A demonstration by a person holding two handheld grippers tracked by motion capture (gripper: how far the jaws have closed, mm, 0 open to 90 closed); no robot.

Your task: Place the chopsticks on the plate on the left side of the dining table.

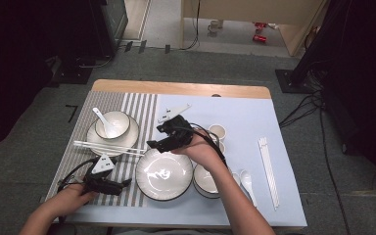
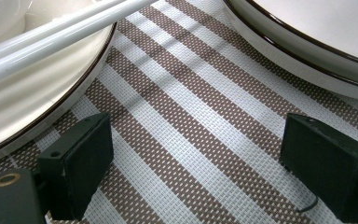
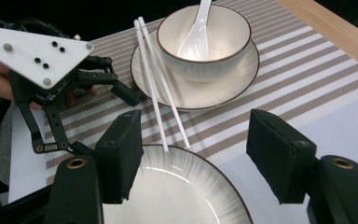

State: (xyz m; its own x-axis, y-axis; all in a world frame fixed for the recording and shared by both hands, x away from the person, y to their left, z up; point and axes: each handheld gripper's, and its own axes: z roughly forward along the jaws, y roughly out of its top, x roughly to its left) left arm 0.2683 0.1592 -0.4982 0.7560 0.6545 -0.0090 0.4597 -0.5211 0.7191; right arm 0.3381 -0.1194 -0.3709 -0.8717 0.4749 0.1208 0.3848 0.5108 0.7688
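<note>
**Reaching for the white chopsticks**

My right gripper [image 1: 152, 144] hangs over the far edge of the big white plate with the dark rim [image 1: 164, 174]. Its fingers [image 3: 119, 154] are open with nothing between them. Just past them lie the two long white chopsticks [image 3: 161, 88]. Their far ends rest on the white saucer [image 3: 193, 95] that holds the white bowl with a white spoon in it [image 3: 204, 39]. Their near tips reach the edge of the big plate.

I think the next step is to pick up those chopsticks. To do it well, I should go in low and slow, put one finger on each side of both sticks, and squeeze near the middle so they do not tip. They look smooth and may slip or roll.

My left gripper [image 1: 126, 183] rests low on the striped brown and white mat [image 2: 191, 140], between the saucer and the big plate. Its fingers [image 2: 79, 163] are open and hold nothing.

The counter [image 1: 176, 89] is wood, with a pale blue sheet [image 1: 245, 122] over the right part. The floor [image 1: 186, 63] is grey carpet, with cables and dark stands around.
</note>
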